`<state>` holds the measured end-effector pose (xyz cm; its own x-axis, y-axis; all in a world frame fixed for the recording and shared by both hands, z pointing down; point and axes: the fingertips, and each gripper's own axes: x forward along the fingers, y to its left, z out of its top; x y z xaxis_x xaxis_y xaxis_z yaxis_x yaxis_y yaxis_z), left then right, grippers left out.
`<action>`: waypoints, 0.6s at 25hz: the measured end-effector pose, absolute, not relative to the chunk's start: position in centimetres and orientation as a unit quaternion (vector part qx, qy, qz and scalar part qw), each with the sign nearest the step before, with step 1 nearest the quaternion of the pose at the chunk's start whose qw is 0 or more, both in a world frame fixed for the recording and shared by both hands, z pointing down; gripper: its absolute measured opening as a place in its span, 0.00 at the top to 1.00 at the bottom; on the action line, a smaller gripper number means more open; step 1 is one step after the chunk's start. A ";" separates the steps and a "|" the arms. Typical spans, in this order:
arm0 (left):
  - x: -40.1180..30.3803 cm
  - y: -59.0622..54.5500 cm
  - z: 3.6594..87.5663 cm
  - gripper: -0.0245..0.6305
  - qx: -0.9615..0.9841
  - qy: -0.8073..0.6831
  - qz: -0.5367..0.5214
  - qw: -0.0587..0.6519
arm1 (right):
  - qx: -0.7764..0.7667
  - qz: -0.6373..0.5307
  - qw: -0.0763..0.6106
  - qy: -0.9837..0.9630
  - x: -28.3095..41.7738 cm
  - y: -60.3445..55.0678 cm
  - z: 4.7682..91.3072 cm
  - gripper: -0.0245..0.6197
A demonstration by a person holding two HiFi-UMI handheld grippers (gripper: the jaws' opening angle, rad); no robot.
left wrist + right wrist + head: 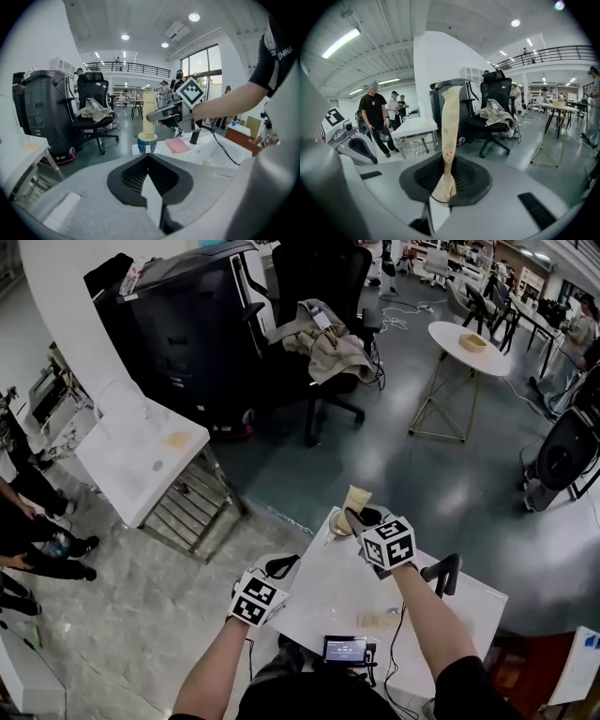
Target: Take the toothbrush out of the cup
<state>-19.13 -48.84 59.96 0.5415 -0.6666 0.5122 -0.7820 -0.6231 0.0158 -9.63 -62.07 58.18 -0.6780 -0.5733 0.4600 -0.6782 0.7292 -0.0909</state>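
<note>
We see the right gripper (pixel 446 185) clenched on the paper-wrapped toothbrush (pixel 449 136), upright above the cup (pixel 147 143) at the worktop's (pixel 328 601) far-left corner, its lower end indistinct at the rim, the left gripper (pixel 150 173) closed and empty.

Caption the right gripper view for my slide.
Right gripper clamps the paper-wrapped toothbrush, with a black office chair behind.
</note>
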 end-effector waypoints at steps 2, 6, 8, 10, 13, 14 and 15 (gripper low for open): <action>-19.5 -48.5 59.6 0.94 0.870 -0.419 0.231 0.121 | 0.349 0.124 0.198 -0.908 -9.6 -61.7 57.1 0.88; -20.1 -48.2 58.9 0.94 0.869 -0.428 0.216 0.119 | 0.355 0.107 0.190 -0.909 -9.7 -61.2 54.9 0.88; -20.5 -48.2 58.5 0.95 0.869 -0.434 0.205 0.121 | 0.357 0.100 0.185 -0.910 -9.7 -60.8 53.8 0.88; -20.6 -48.1 58.2 0.95 0.870 -0.435 0.197 0.120 | 0.360 0.094 0.178 -0.911 -9.6 -60.4 52.7 0.88; -20.5 -48.2 57.7 0.94 0.874 -0.431 0.195 0.113 | 0.366 0.083 0.168 -0.912 -9.4 -59.9 50.9 0.88; -20.4 -48.2 57.6 0.95 0.875 -0.429 0.194 0.111 | 0.368 0.079 0.165 -0.912 -9.3 -59.7 50.3 0.88; -20.3 -48.3 57.5 0.95 0.877 -0.427 0.193 0.109 | 0.370 0.076 0.163 -0.911 -9.1 -59.5 49.8 0.88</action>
<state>-20.31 -48.32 57.47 0.5619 -0.7060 0.4311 -0.7902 -0.6123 0.0270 -9.08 -59.50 49.83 -0.6730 -0.6499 0.3531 -0.6994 0.7145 -0.0177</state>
